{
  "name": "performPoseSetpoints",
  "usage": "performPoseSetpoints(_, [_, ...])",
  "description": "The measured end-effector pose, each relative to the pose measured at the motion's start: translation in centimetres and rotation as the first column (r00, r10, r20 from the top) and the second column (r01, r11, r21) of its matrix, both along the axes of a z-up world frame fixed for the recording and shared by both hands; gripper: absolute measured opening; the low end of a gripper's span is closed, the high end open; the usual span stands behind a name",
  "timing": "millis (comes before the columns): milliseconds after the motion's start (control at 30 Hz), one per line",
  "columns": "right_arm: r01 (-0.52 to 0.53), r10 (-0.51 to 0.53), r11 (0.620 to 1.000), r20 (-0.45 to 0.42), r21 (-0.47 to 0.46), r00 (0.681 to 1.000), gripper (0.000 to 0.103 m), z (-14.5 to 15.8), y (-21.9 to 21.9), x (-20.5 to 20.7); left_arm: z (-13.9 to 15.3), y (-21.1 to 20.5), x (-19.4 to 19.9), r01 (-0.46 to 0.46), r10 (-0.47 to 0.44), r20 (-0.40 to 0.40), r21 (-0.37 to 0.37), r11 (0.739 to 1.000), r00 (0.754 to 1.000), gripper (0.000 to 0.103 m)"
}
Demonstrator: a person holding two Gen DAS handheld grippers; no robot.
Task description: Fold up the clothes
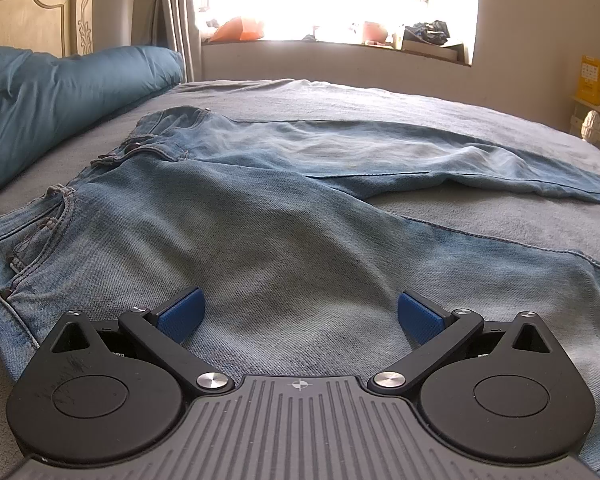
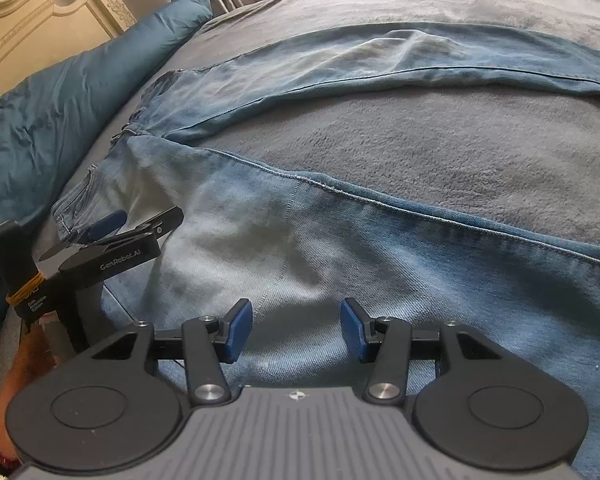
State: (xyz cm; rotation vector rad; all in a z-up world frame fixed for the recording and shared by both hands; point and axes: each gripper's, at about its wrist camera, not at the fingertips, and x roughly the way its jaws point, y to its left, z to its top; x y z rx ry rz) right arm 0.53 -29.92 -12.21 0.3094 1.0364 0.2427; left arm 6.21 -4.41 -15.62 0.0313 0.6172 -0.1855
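With the light-blue jeans (image 1: 260, 216) spread legs apart on the bed (image 1: 380, 100), both the left claw (image 1: 298, 314) and right claw (image 2: 297, 330) hover open and empty above the near leg, so the first fold seems pending: grip its edge.

One brand can be read: "GenRobot.AI", in white letters on the black side of the left gripper (image 2: 112, 236), at about nine o'clock in the right wrist view. A small white label lower on its handle, and a yellow sign (image 1: 591, 79) at two o'clock in the left wrist view, are too blurred to read.
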Motion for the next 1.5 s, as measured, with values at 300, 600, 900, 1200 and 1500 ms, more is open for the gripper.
performPoseSetpoints(300, [-0.001,0.001,1.000,0.002,-0.002,1.000,0.052,0.0,0.0,0.0,-0.1,-0.1,0.0,0.000,0.000,-0.003,0.004,1.000,1.000,0.103])
performPoseSetpoints(600, [-0.046,0.047,0.999,0.051,-0.027,0.998,0.052,0.5,0.6,0.1,2.4,2.0,-0.1,-0.032,0.027,-0.072,-0.071,0.997,0.997,0.103])
performPoseSetpoints(900, [-0.529,0.523,0.845,0.083,0.078,0.848,0.046,1.1,6.3,-1.2,4.7,6.2,0.2,-0.200,0.195,-0.097,-0.043,0.979,0.976,0.103])
performPoseSetpoints(1200, [-0.605,0.604,0.796,0.092,-0.026,0.792,0.038,-1.3,11.2,1.4,5.1,9.2,0.6,-0.275,0.268,-0.108,-0.053,0.960,0.957,0.102])
performPoseSetpoints(1500, [-0.625,0.623,0.779,0.190,-0.057,0.759,0.029,0.4,13.4,3.7,5.4,11.3,0.7,-0.343,0.342,-0.051,-0.005,0.939,0.938,0.099])
